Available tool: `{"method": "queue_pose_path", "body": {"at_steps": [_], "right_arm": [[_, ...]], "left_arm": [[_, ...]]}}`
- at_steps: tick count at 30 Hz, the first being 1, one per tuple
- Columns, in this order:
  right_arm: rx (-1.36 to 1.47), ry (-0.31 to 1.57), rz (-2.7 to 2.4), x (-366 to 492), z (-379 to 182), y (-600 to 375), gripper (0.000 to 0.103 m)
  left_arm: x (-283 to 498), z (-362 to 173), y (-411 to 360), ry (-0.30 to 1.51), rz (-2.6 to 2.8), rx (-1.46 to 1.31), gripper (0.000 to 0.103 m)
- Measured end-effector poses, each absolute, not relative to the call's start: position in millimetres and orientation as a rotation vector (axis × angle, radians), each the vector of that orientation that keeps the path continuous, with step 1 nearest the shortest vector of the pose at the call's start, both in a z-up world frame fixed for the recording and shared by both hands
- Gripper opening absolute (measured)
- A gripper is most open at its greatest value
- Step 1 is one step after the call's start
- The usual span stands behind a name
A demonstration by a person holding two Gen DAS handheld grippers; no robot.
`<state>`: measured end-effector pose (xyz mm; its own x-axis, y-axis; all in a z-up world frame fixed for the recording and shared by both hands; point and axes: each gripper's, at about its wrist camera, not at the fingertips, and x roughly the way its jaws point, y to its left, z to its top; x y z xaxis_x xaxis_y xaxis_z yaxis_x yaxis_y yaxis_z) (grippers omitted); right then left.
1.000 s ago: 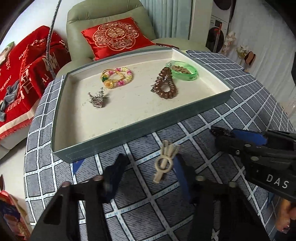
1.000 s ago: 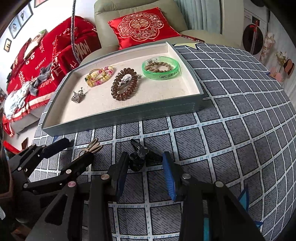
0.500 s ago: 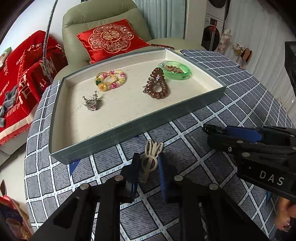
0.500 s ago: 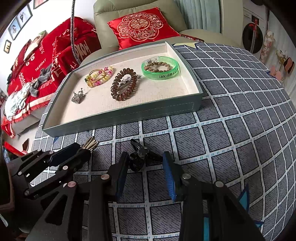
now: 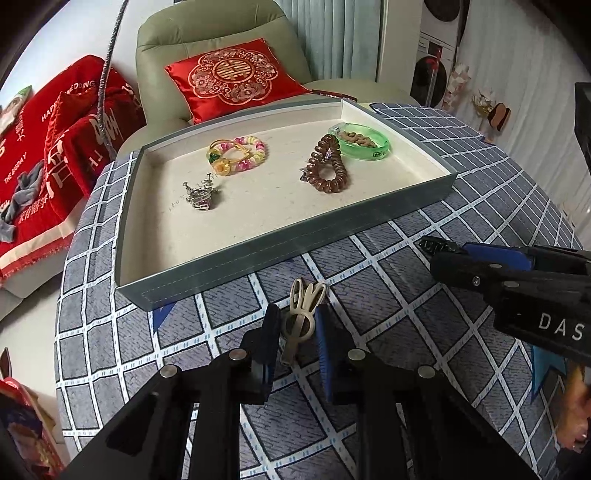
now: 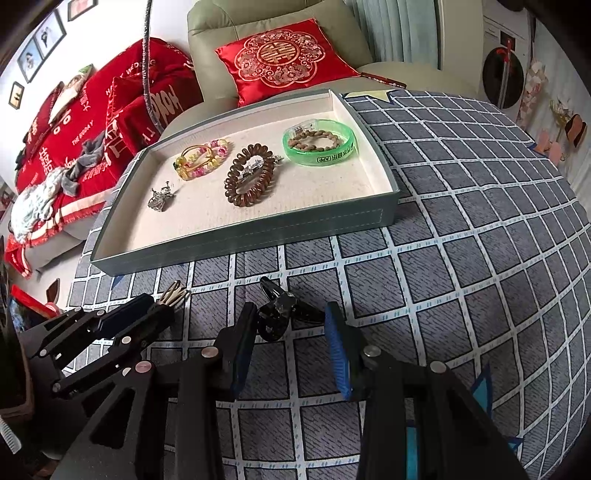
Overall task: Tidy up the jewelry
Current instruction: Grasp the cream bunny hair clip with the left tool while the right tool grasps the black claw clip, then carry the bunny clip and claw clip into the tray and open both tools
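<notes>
- Jewelry is split between two places: most lies in the grey tray, and two hair clips lie on the checked tablecloth in front of its near wall.
- Left gripper: jaws narrow, pads pressed on both sides of the ring of the cream hair clip; its prongs point toward the tray.
- Right gripper: jaws partly open, spread around the black hair clip. The left pad looks close to the clip or touching it; the right pad is clear of it.
- In the tray, left to right: silver brooch, pastel bead bracelet, brown coil hair tie, and green bangle with a brown bead string inside it.
- The tray's near wall stands between both clips and the tray floor.
- In the left wrist view the right gripper reaches in from the right edge, near the cream clip but apart from it.
- Behind the table: green armchair with a red cushion, and red blankets to the left.
</notes>
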<state>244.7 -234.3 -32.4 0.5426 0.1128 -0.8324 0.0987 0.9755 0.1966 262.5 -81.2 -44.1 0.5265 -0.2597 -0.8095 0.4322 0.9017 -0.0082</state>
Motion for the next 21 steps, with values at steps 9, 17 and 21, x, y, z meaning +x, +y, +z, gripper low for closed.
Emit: {"method": "queue_pose_path", "body": {"at_steps": [9, 17, 21], "right_arm": [[0.204, 0.988, 0.033, 238, -22, -235, 0.04], [0.188, 0.965, 0.047, 239, -9, -237, 0.04], [0.188, 0.946, 0.056, 243, 1, -238, 0.04]], "left_arm": [[256, -28, -58, 0.894, -0.395, 0.15, 0.034], [259, -9, -38, 0.859, -0.366, 0.096, 0.034], [263, 0, -33, 0.841, -0.354, 0.075, 0.034]]}}
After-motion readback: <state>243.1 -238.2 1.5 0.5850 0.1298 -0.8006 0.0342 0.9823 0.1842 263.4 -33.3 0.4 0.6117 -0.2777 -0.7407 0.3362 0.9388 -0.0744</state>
